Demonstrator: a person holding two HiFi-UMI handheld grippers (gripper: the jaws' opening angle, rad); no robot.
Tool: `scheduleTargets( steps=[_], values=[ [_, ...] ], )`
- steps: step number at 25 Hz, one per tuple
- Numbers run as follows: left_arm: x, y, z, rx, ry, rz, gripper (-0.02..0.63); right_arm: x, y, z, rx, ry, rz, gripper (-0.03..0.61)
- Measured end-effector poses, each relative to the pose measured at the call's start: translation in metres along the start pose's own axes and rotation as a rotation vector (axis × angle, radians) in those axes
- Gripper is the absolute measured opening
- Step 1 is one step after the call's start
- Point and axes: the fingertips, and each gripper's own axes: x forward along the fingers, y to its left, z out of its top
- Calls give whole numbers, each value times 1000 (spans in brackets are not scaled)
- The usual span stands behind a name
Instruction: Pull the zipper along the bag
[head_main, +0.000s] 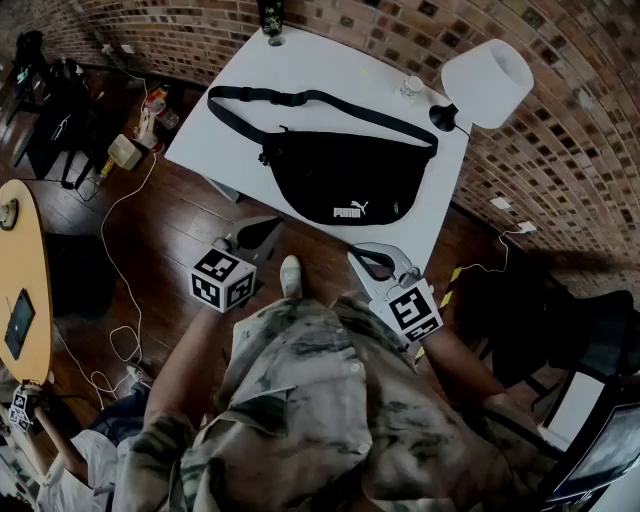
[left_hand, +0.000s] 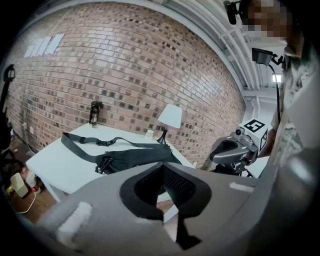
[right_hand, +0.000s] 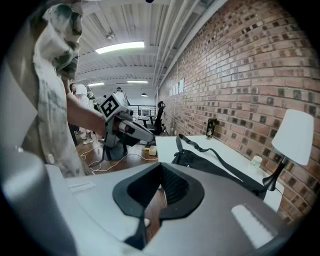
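Observation:
A black waist bag (head_main: 340, 180) with a white logo lies on the white table (head_main: 240, 120). Its strap (head_main: 300, 98) loops toward the far left. I cannot make out the zipper pull. My left gripper (head_main: 262, 230) hangs over the floor just short of the table's near edge, jaws shut and empty. My right gripper (head_main: 372, 262) is level with it near the table's front right corner, also shut with nothing in it. The bag (left_hand: 132, 157) shows beyond the left gripper (left_hand: 162, 167), and the bag (right_hand: 200, 160) shows right of the right gripper (right_hand: 161, 165).
A white lamp (head_main: 487, 80), a small cup (head_main: 411, 88) and a dark bottle (head_main: 272, 20) stand along the table's far side by the brick wall. Cables cross the wood floor (head_main: 180, 230). A round wooden table (head_main: 25, 290) is at the left, a dark chair (head_main: 590, 330) at the right.

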Motion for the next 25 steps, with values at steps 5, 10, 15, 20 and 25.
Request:
scheduleTargets(
  steps=[5,10,15,20,25],
  values=[
    [57,84,11,39,61,-16,0,88,-39,-4,21,68,10,8],
    [100,125,3,6,121,-33,0,138,-64,-13,174,132,16,40],
    [132,134,-10,8,194,-77,0,180,-79,-23,338,190,20,71],
    [141,138,-33,5,245,-88,0,210,-71,-39,429,252,40,138],
    [146,140,-39,3,244,-123,0,229,-77,-50,509,271,-20,155]
  ],
)
